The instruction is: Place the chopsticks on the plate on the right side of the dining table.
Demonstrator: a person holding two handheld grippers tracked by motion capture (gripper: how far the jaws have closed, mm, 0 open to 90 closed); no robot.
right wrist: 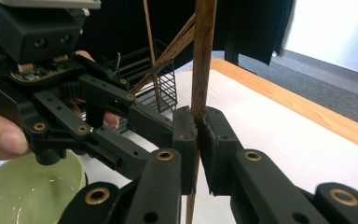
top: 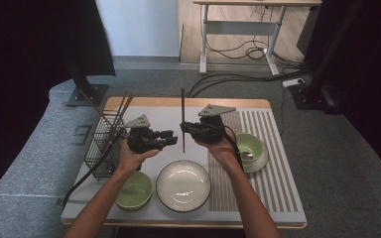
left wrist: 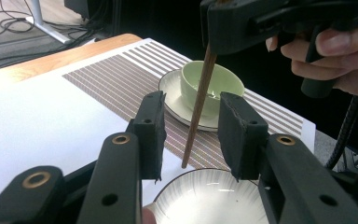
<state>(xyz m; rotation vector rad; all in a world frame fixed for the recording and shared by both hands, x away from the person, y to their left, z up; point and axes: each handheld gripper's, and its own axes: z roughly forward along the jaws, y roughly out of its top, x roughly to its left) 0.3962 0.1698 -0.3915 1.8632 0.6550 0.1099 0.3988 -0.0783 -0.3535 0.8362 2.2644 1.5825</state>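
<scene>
Handing over a chopstick looks to be the step here, judged from how the tools stand; take the scene from the biggest thing down. On the bench (top: pixel 287 198) a white mat with a striped right part carries a wire rack (top: pixel 101 146) at the left with more sticks leaning in it, a white plate (top: pixel 183 185) near the front middle, a green bowl (top: pixel 134 190) at front left, and a second green bowl on a saucer (top: pixel 250 151) at the right. Above the plate, the right tool (top: pixel 184 128) is clenched on the chopstick (top: pixel 183 119), which hangs nearly upright with most of its length above the jaws and its lower tip over the plate's far rim. Just beside it, the left tool (top: pixel 171 134) is released; in the left gripper view its pads (left wrist: pixel 151 133) stand to either side of the stick (left wrist: pixel 199 100) without touching.

To do it well: bring the left tool forward until the stick sits deep between the pads, not at their tips; close squarely across the shaft, below the right tool's grip; hold the right tool clenched until the left has firm hold; release only then, or the stick may drop onto the plate; keep the stick upright throughout so it cannot twist out.
</scene>
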